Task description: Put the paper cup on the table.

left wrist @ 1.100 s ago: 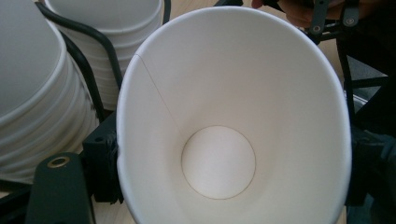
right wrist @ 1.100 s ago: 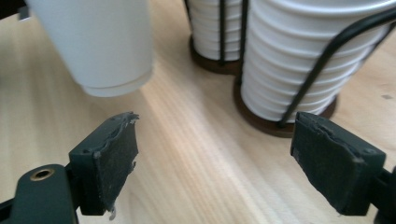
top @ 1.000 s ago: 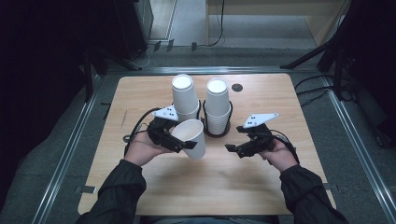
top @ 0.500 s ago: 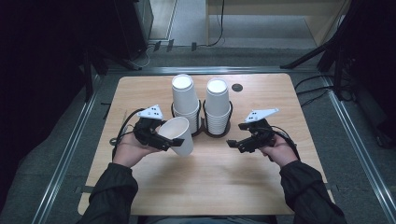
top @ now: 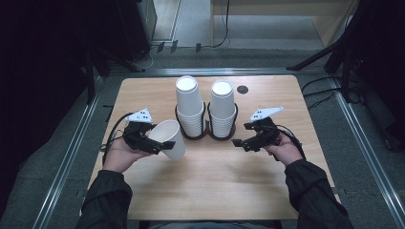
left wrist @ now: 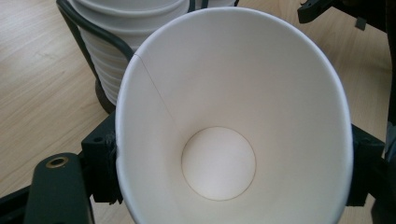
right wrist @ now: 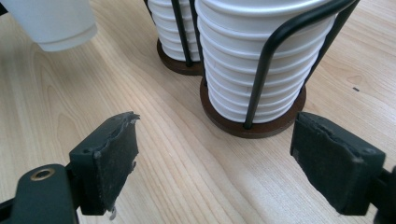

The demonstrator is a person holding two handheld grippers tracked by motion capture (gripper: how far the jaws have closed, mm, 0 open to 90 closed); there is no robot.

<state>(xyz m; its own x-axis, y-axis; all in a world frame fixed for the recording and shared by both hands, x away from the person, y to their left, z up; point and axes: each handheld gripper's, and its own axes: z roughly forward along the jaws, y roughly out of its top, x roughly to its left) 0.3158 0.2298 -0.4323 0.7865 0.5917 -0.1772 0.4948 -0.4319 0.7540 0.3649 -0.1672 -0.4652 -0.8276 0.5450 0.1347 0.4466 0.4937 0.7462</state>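
White paper is what the left gripper (top: 154, 143) is clamping: a single cup (top: 170, 138), squeezed between the two black jaws so that its round mouth is bulging into an oval in the left gripper view (left wrist: 233, 116). Its jaws are standing wide but are pressing on the cup's walls from both sides. In the high view the cup is lying tilted, its long axis running roughly level with the wooden table (top: 215, 186) and slanting a little downward; the open rim is facing back toward the claw and the person's left hand, while the closed bottom is pointing away from the claw, toward the table's middle. Just beyond the cup's far end, two stacks of white cups are standing upright in dark wire holders, the left stack (top: 190, 107) being the nearer to this claw and the right stack (top: 223, 109) sitting beside it. Across from them, the right gripper (top: 241, 142) is hovering with its jaws spread apart and nothing between the pads (right wrist: 114, 158), the right stack's holder (right wrist: 252, 126) sitting just ahead of them on the wood.
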